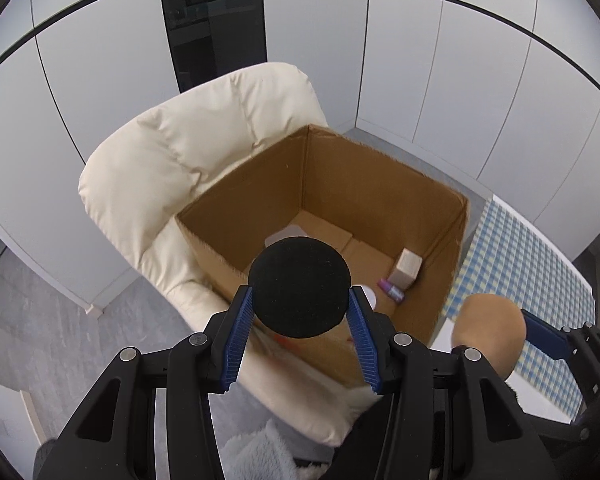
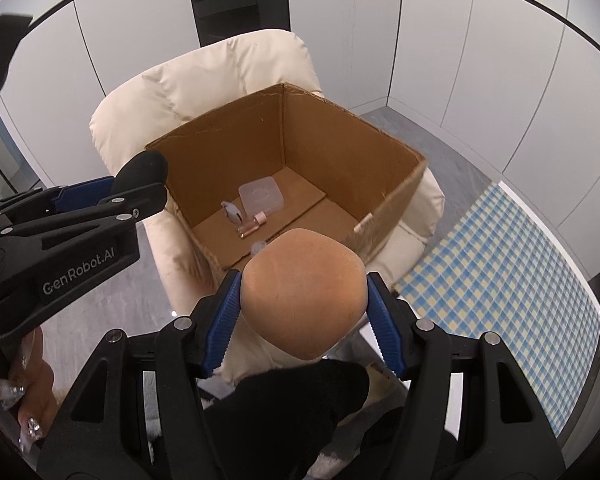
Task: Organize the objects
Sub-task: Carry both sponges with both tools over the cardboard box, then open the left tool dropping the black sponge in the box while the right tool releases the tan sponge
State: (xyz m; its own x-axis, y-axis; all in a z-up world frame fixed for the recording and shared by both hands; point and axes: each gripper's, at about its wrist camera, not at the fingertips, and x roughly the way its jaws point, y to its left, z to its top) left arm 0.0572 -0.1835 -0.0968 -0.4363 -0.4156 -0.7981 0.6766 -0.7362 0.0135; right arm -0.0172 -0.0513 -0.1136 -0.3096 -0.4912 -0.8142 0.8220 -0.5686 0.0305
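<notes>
Left: your left gripper point(image 1: 300, 322) pinches round black sponge puff point(image 1: 299, 286) over open brown cardboard box point(image 1: 380, 176), hiding floor | box: wooden block point(image 1: 408, 269), purple tube point(image 1: 394, 291) show only here; clear square case point(image 2: 260, 196), small glass vial point(image 2: 251, 226) only in right view | right: your right gripper point(image 2: 304, 312) pinches tan sponge puff point(image 2: 303, 292) at near rim.

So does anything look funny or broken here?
Nothing is spilled. The cardboard box sits on a cream armchair, not the floor, and its top rim is ragged, as if the flaps were torn off. Each claw holds a sponge: left claw black sponge, right claw tan sponge.
</notes>
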